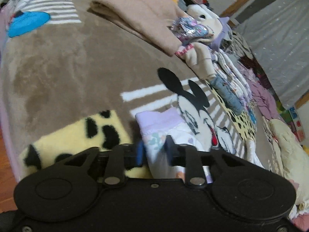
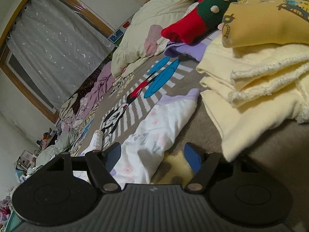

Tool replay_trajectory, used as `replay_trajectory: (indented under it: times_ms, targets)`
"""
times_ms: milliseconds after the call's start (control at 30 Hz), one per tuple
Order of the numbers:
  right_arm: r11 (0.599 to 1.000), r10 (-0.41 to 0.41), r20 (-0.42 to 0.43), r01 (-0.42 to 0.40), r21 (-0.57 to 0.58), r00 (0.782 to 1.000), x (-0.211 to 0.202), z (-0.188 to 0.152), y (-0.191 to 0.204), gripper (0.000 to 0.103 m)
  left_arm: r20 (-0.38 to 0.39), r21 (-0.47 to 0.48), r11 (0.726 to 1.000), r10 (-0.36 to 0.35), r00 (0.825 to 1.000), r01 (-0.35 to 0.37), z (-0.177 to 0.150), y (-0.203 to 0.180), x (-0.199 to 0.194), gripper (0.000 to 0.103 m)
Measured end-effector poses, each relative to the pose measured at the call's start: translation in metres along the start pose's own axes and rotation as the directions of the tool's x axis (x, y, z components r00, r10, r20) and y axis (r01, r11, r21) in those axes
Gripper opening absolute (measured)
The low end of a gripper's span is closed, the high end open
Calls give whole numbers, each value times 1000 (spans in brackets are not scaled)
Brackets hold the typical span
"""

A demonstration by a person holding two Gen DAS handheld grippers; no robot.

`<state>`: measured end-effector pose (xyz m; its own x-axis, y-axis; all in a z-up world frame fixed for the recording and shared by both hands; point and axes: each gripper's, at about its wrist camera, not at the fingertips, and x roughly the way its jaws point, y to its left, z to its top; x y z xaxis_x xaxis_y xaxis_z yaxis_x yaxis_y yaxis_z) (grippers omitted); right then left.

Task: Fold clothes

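A small white garment with pastel prints and a lilac cuff (image 1: 160, 124) lies on the brown cartoon-mouse blanket (image 1: 63, 67). My left gripper (image 1: 154, 150) has its jaws narrowly apart around the garment's near part, cloth between the blue pads. In the right wrist view the same garment (image 2: 154, 127) stretches away across the blanket (image 2: 193, 119). My right gripper (image 2: 152, 156) is open, its jaws wide apart either side of the garment's near end.
A folded pink-beige garment (image 1: 139, 13) and a heap of mixed clothes (image 1: 202, 44) lie at the far side. A folded pale-yellow stack (image 2: 256, 89), a red and green piece (image 2: 202, 15) and a cream duvet (image 2: 154, 23) lie to the right. A curtained window (image 2: 50, 48) is behind.
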<state>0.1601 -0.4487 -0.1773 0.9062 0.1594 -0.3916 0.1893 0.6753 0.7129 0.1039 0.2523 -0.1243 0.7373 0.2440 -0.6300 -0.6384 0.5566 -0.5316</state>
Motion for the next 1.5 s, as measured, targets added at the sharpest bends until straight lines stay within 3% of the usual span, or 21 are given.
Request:
replay_trajectory:
  times_ms: [100, 167, 233, 300, 467, 600, 700, 800, 867, 1100, 1367, 1500]
  targets:
    - [1000, 7, -10, -6, 13, 1000, -2, -1, 1, 72, 45, 94, 996, 5, 999, -10, -5, -19, -17, 35]
    - [999, 25, -28, -24, 28, 999, -5, -3, 2, 72, 43, 175, 984, -34, 999, 26, -11, -39, -27, 44]
    - [999, 43, -64, -41, 35, 997, -5, -7, 8, 72, -3, 256, 961, -111, 994, 108, -22, -66, -32, 58]
    - [999, 42, -105, -41, 14, 994, -5, -14, 19, 72, -66, 337, 921, -185, 981, 196, -38, -99, -35, 58]
    - [993, 104, -232, -114, -30, 967, 3, -44, 52, 73, -210, 497, 779, -319, 924, 382, -89, -190, -36, 58]
    - [975, 114, -282, -162, -153, 953, 10, -64, 77, 72, -301, 543, 694, -366, 881, 474, -131, -248, -30, 58]
    - [970, 124, -265, -172, -169, 956, 13, -64, 77, 67, -343, 595, 631, -362, 867, 499, -163, -283, -23, 58]
    - [977, 131, -248, -167, -131, 960, 14, -58, 67, 55, -392, 606, 598, -350, 851, 525, -189, -309, -15, 58]
    - [977, 134, -245, -169, -130, 960, 14, -59, 64, 53, -421, 608, 588, -331, 845, 533, -203, -322, -7, 58]
    - [962, 137, -262, -191, -193, 955, 18, -68, 69, 55, -432, 700, 512, -251, 866, 497, -245, -361, 16, 58]
    - [974, 152, -244, -187, -128, 958, 22, -62, 60, 53, -425, 753, 472, -183, 887, 458, -279, -387, 37, 58]
    - [973, 149, -245, -186, -136, 958, 22, -63, 61, 53, -399, 791, 433, -172, 901, 433, -288, -401, 45, 58]
